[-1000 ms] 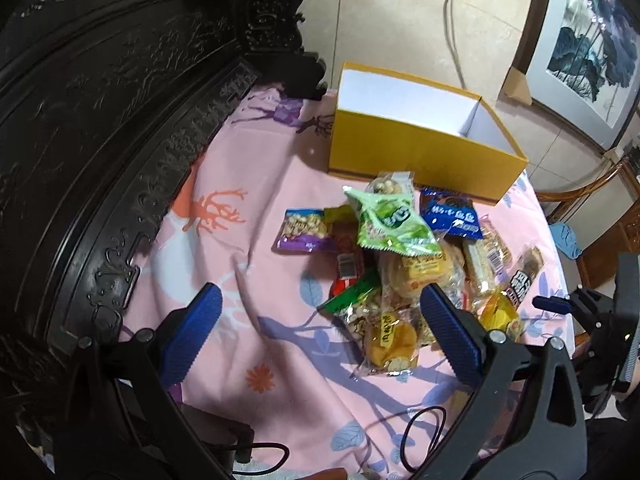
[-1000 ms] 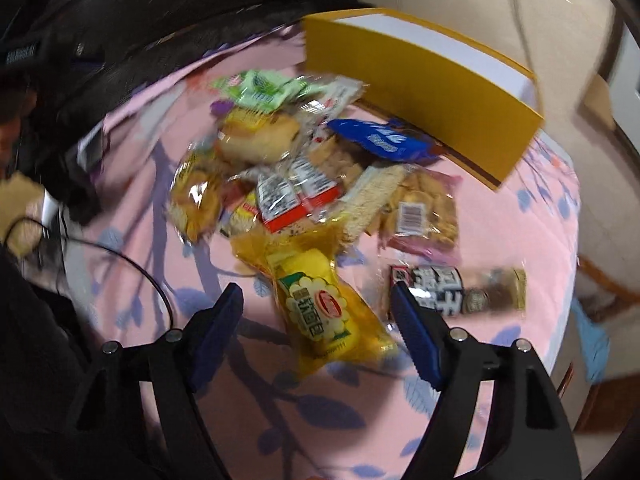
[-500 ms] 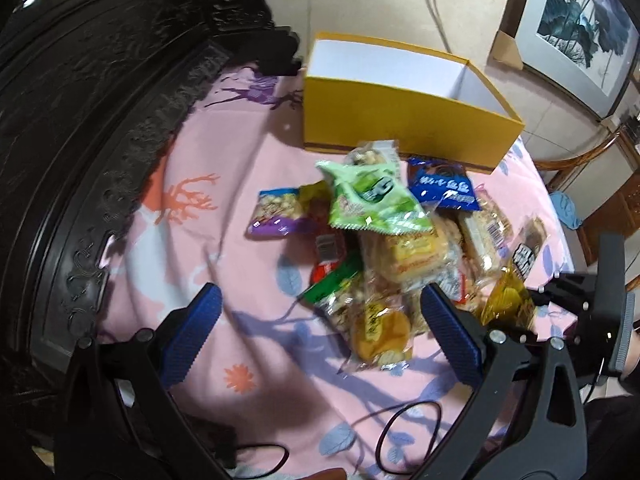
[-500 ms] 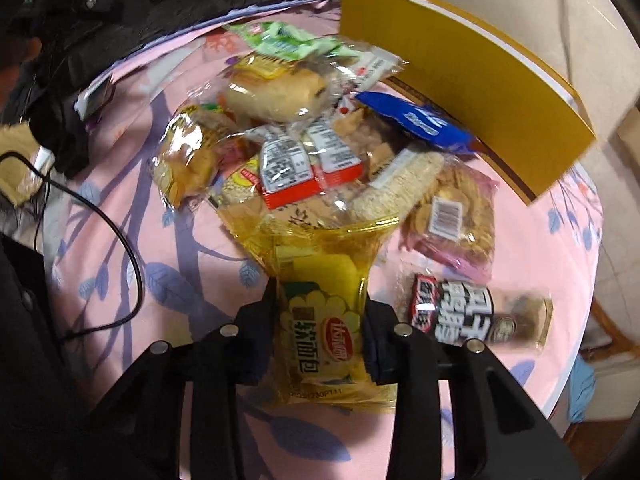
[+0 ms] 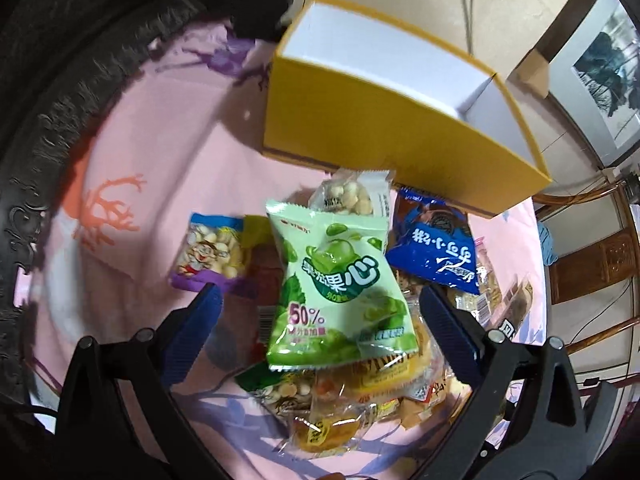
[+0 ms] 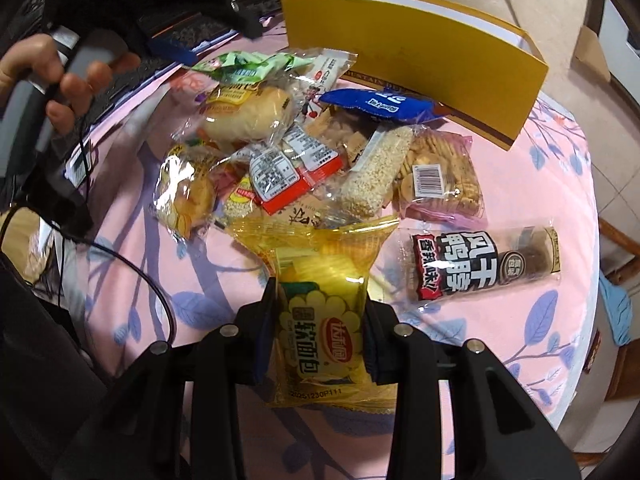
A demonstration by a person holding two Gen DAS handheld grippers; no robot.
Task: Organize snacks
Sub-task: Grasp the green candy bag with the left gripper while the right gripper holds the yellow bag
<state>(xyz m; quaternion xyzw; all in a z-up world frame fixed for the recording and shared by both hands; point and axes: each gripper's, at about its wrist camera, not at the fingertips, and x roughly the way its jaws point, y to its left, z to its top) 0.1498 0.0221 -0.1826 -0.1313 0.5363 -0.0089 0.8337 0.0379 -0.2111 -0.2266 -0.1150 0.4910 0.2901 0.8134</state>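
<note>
A pile of snack packets lies on a pink cloth in front of an open yellow box (image 5: 392,136), which also shows in the right wrist view (image 6: 420,64). My left gripper (image 5: 320,328) is open, its blue pads on either side of a green candy packet (image 5: 340,284) on top of the pile. My right gripper (image 6: 320,332) is shut on a yellow soft-bread packet (image 6: 320,312), held just above the cloth. A blue packet (image 5: 436,252), a purple nut packet (image 5: 208,252) and a black-labelled bar (image 6: 480,264) lie around it.
Dark carved wood (image 5: 60,80) rises along the left of the cloth. A black cable (image 6: 132,272) lies on the cloth's near left. The table edge (image 6: 588,280) drops to a tiled floor on the right. The person's hand (image 6: 60,80) holds the left gripper.
My right gripper closed on the yellow bread packet and holds it. My left gripper moved forward and down over the pile, now straddling the green packet.
</note>
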